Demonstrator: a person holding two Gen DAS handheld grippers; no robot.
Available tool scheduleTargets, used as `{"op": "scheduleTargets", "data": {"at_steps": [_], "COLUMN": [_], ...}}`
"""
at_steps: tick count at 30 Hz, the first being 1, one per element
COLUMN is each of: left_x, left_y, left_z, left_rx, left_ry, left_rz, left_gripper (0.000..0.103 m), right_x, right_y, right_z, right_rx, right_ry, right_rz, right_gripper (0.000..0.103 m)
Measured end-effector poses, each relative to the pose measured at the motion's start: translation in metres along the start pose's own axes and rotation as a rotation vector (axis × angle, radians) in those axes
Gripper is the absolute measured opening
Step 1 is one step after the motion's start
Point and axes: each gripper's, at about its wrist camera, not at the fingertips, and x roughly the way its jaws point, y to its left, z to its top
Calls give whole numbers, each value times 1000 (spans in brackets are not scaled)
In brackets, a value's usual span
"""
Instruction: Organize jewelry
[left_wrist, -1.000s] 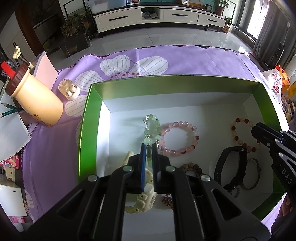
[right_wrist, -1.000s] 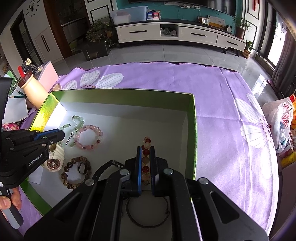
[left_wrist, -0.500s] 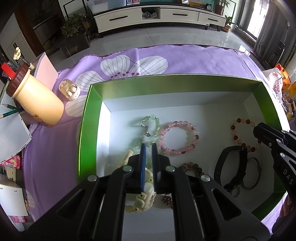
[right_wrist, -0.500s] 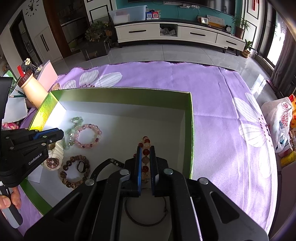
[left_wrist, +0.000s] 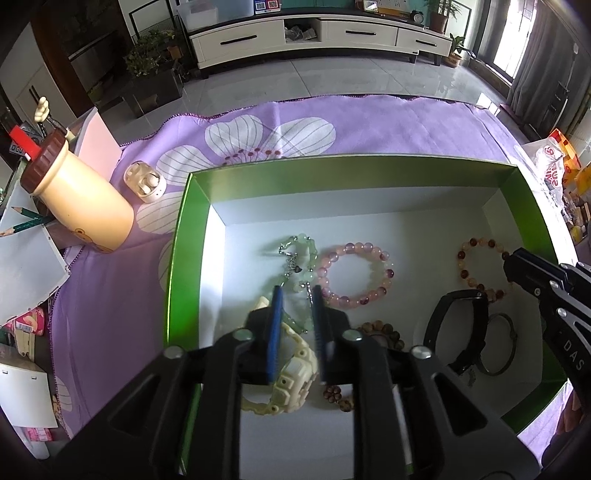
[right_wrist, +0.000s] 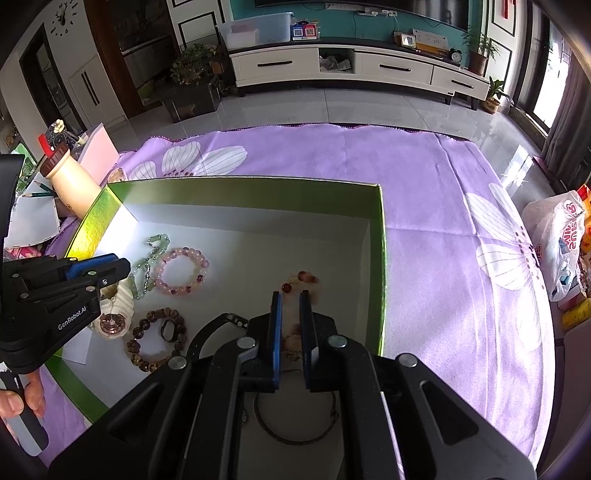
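Observation:
A green box (left_wrist: 186, 229) with a white floor holds the jewelry. My left gripper (left_wrist: 295, 293) is open above a pale green bead bracelet (left_wrist: 301, 254) that lies on the floor beside a pink bead bracelet (left_wrist: 356, 271). A cream watch (left_wrist: 295, 373) lies under its fingers. My right gripper (right_wrist: 290, 297) is open over a red and amber bead bracelet (right_wrist: 303, 277), which also shows in the left wrist view (left_wrist: 480, 266). A black band (left_wrist: 456, 332), a thin metal bangle (left_wrist: 498, 343) and a brown bead bracelet (right_wrist: 155, 343) also lie in the box.
The box stands on a purple flowered cloth (right_wrist: 424, 177). A cream bottle-shaped pen holder (left_wrist: 77, 195) and an earbud case (left_wrist: 144, 181) stand left of the box. Papers (left_wrist: 26, 266) lie at the left edge. A plastic bag (right_wrist: 554, 236) lies at the right.
Both grippers have opened. The green bracelet has left the left gripper and lies on the box floor. The red and amber bracelet has dropped from the right gripper.

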Motion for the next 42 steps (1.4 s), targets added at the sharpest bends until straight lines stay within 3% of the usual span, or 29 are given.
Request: {"op": "scheduleTargets", "data": {"at_steps": [6, 10, 14, 16, 23, 26, 28, 36, 38, 42], "left_x": [-8, -18, -28, -32, -54, -64, -70, -97, -104, -117], "left_y": [-2, -3, -2, -4, -7, -8, -7, -4, -4, -2], "left_z": [0, -2, -2, -2, -9, -13, -15, -24, -25, -27], "left_rx": [5, 11, 3, 8, 22, 27, 29, 11, 7, -2], "left_ry": [-7, -19, -35, -37, -56, -68, -74, -82, -81, -85], "left_rz": [-1, 9, 9, 15, 21, 24, 25, 13, 16, 6], "left_gripper": [24, 33, 50, 52, 66, 74, 77, 89, 94, 95], "right_x": [-6, -12, -23, -27, -46, -56, -61, -82, -88, -101], "right_y": [-3, -3, -4, -4, -5, -4, -4, -5, -5, -3], "right_z": [-1, -2, -3, -3, -6, -9, -11, -18, -20, -22], "right_rx": [7, 11, 10, 14, 26, 29, 30, 60, 62, 54], "right_ry": [0, -5, -14, -17, -33, -37, -42, -15, -10, -11], "right_rz": [0, 1, -6, -7, -8, -15, -17, -23, -20, -25], "right_gripper": [13, 13, 14, 18, 39, 55, 59, 90, 95, 102]}}
